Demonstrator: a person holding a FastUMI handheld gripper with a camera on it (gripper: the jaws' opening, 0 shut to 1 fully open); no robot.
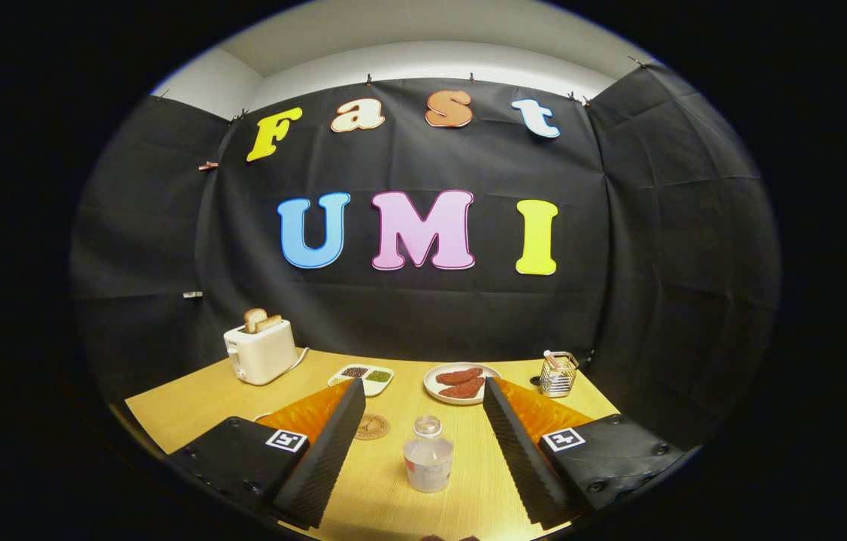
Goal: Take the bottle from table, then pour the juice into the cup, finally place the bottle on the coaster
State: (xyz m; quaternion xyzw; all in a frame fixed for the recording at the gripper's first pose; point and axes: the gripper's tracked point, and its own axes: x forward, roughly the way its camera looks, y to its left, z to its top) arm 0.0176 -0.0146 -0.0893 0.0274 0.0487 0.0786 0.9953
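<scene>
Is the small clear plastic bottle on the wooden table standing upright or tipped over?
Upright: the small clear plastic bottle stands on its base on the wooden table, neck up, between the open fingers of the hand-held gripper, untouched.

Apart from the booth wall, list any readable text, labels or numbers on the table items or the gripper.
None can be read.
bottle, between the open fingers: label too blurred.
coaster: round emblem, too small.
Square marker tags on the gripper: patterns, no words.
</scene>
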